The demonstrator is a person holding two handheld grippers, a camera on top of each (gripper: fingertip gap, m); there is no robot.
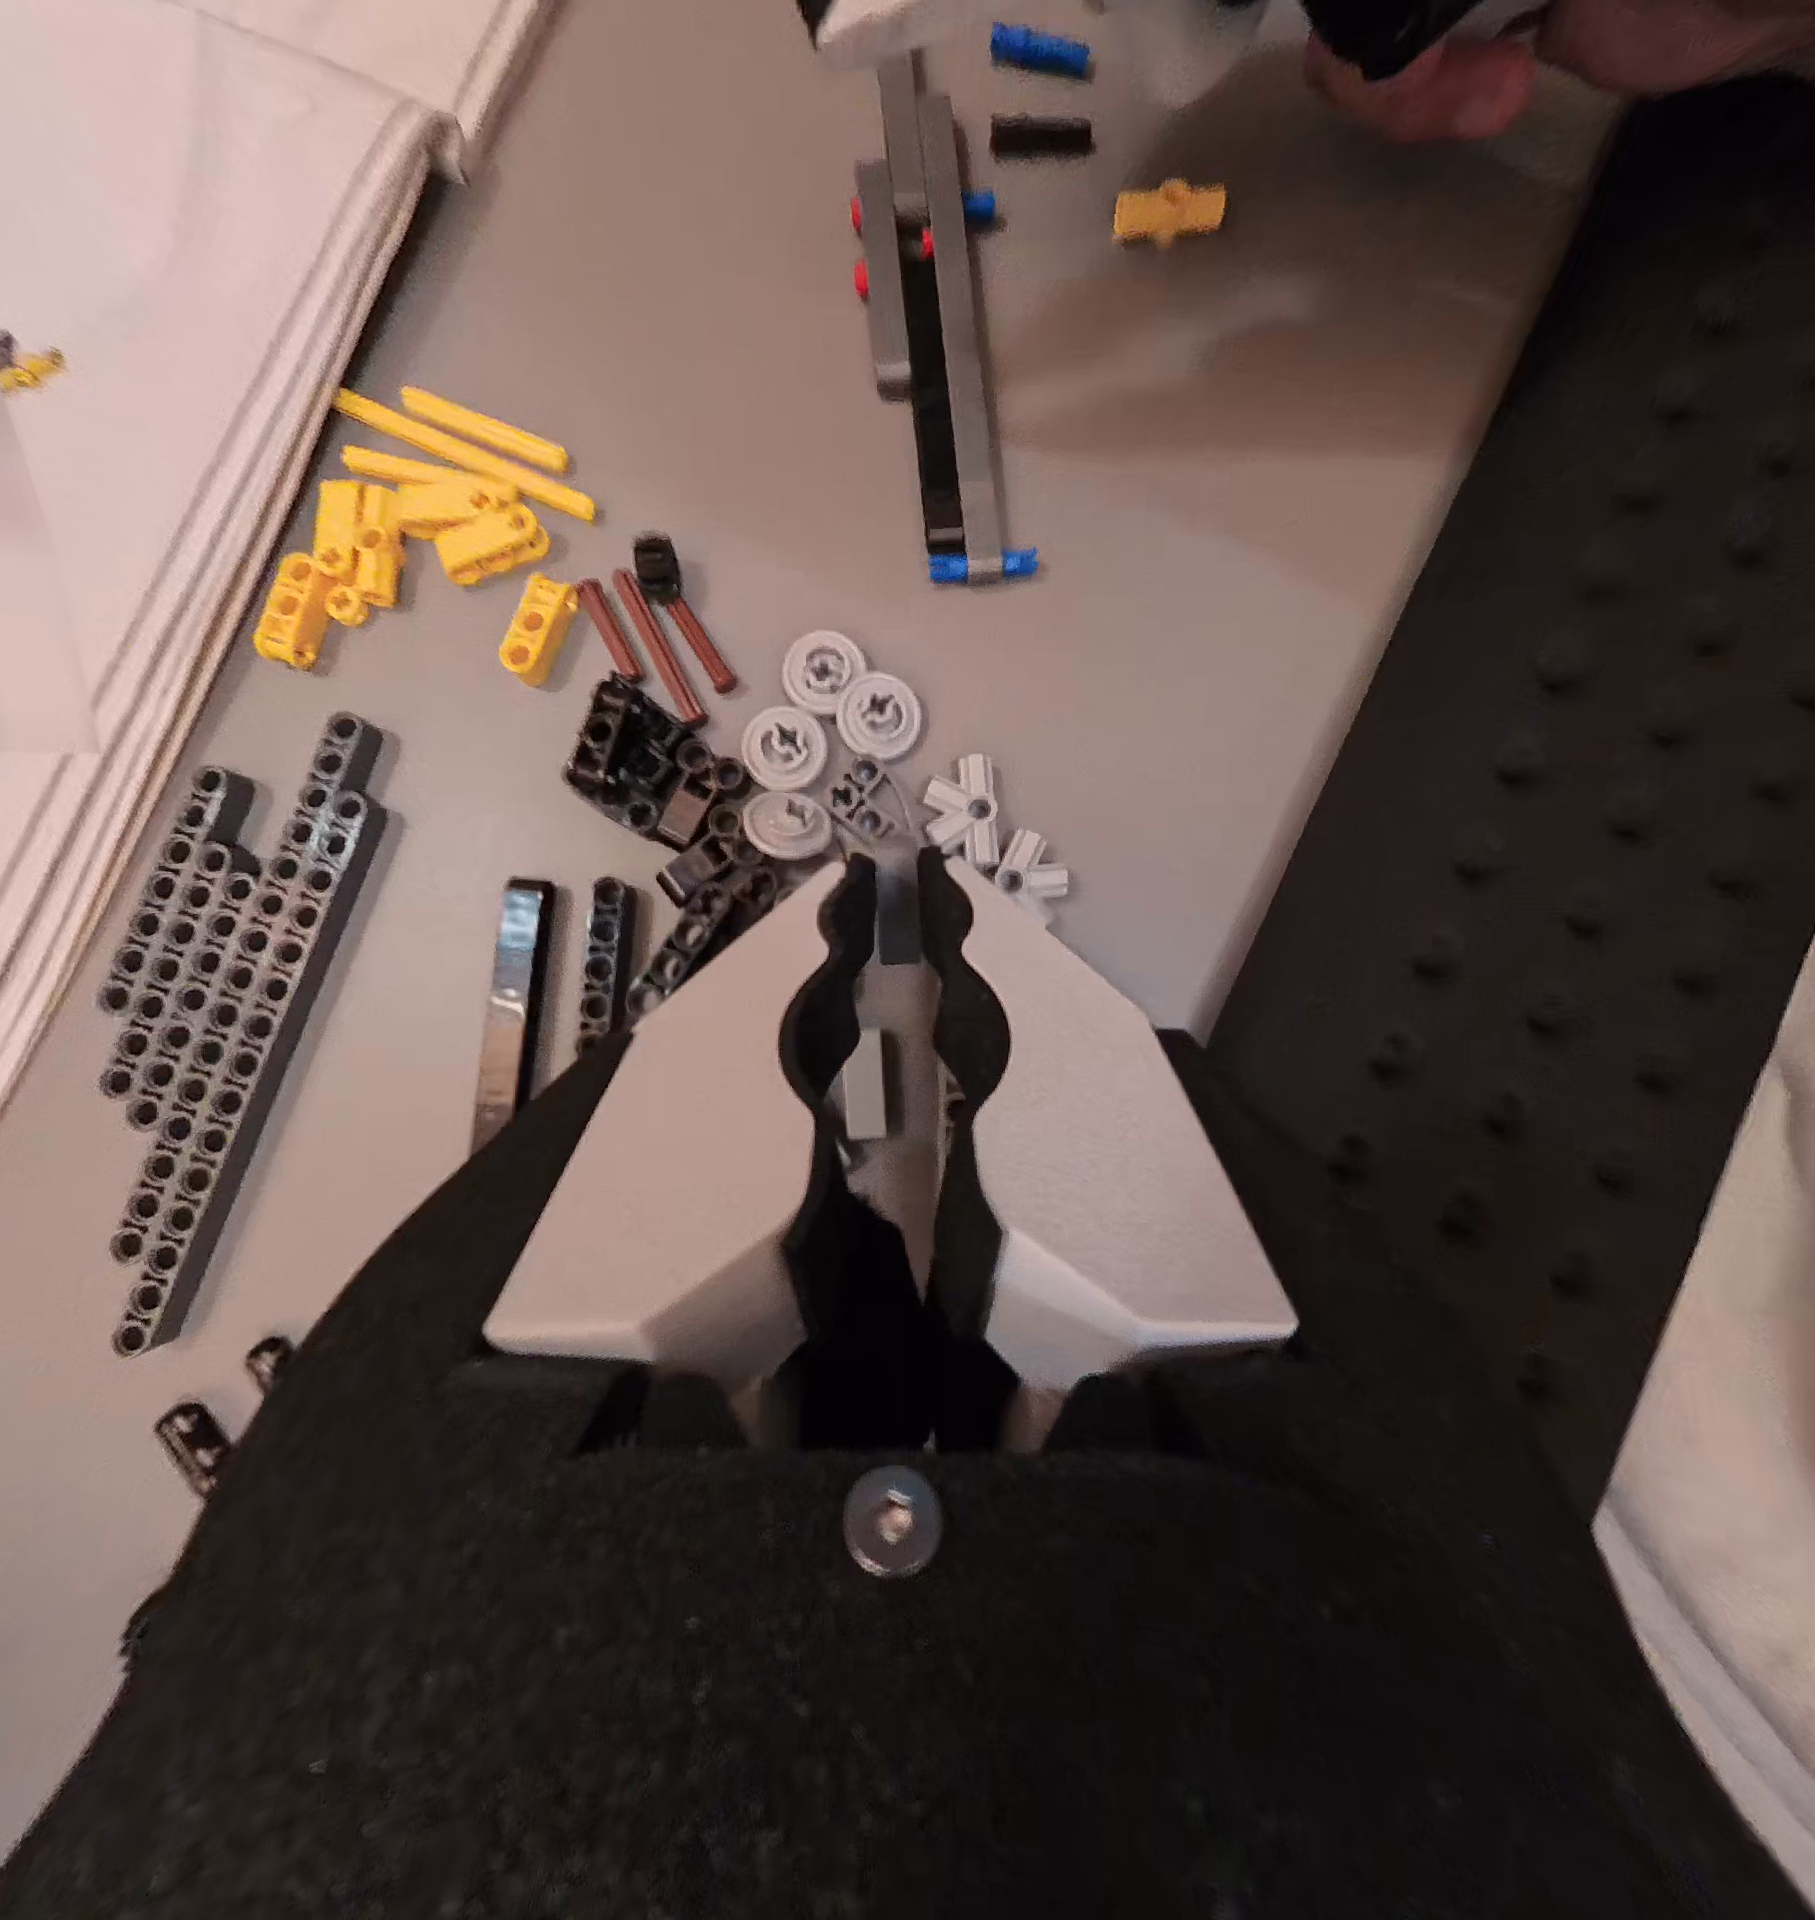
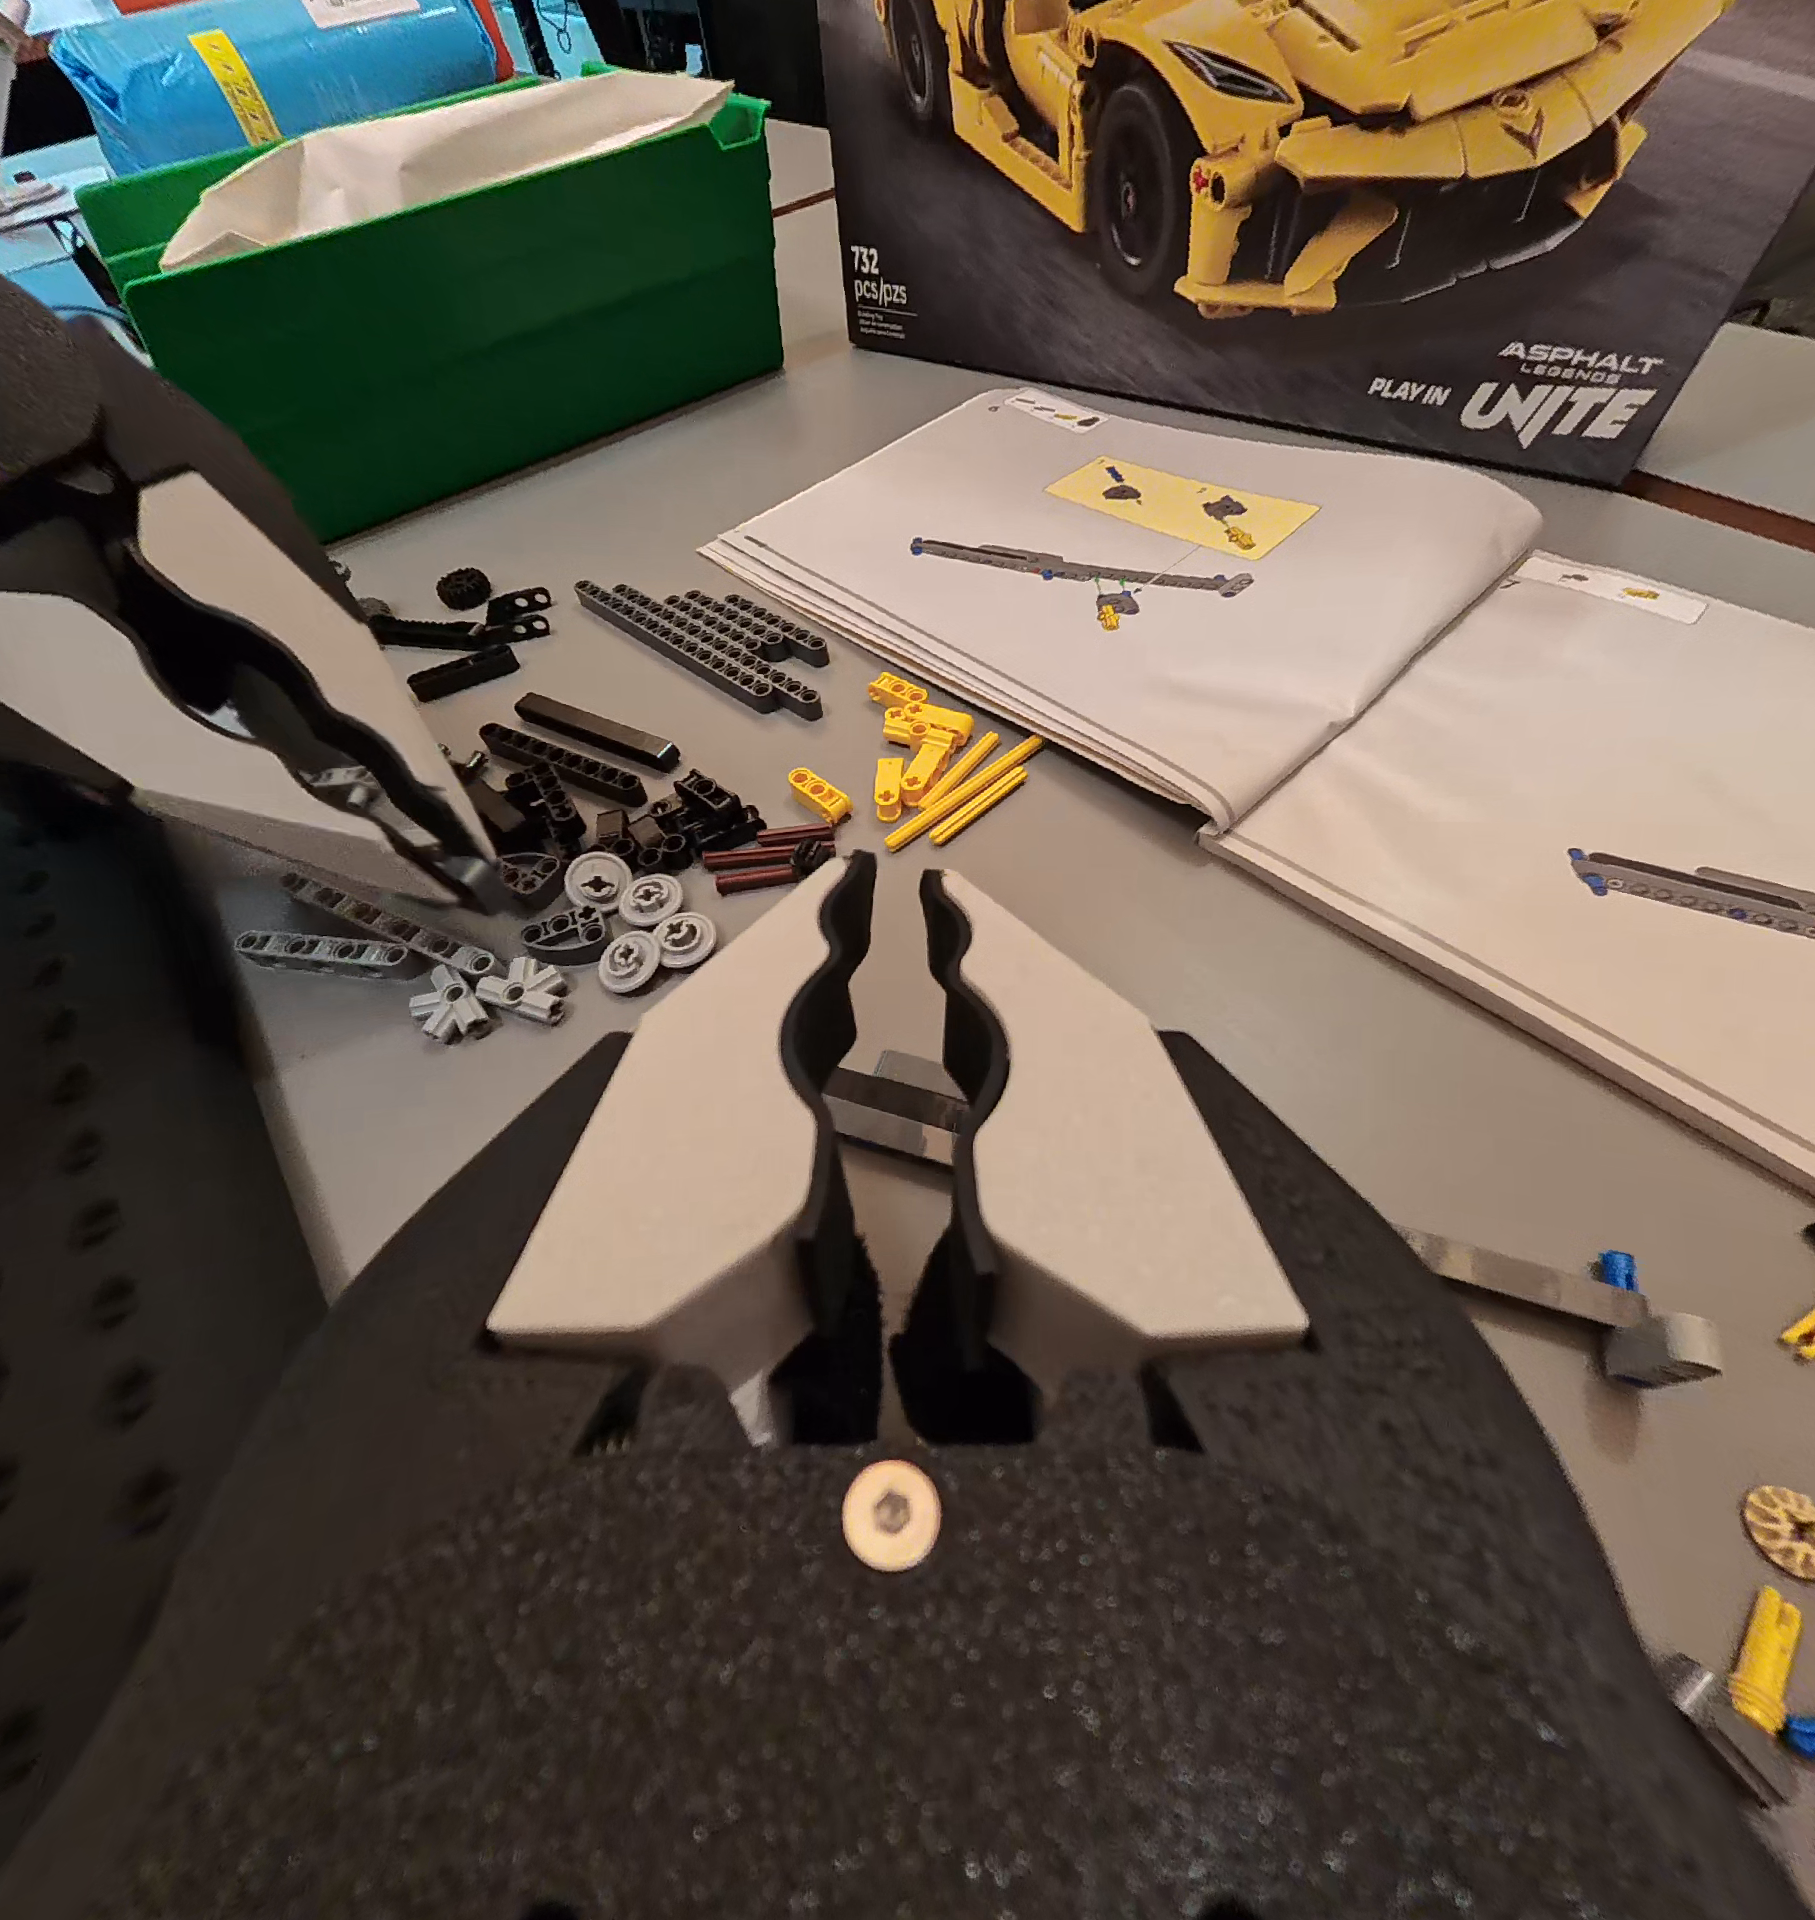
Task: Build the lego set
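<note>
Your left gripper hung low over the sorted parts near the desk's mat-side edge, its tips by a dark oval link and four grey discs. The jaws stood a narrow slit apart. Grey bars showed through the slit, and I cannot tell whether they were pinched or just lying beneath.

Your right gripper was over one end of the half-built frame, a long grey and black bar stack with blue and red pins lying on the desk, well apart from the loose piles. Its jaws were also only slightly apart. A shiny black strip of the frame crossed the gap farther back between the fingers, and I cannot tell whether it was clamped.

Just beside the discs lay two pale star-shaped hubs. Brown rods, yellow pins and axles and long black holed beams lay towards the open booklet. Behind the booklet, at the desk's far edge, stood the set's box and a green bin. A black studded mat ran along the desk's other edge.
</note>
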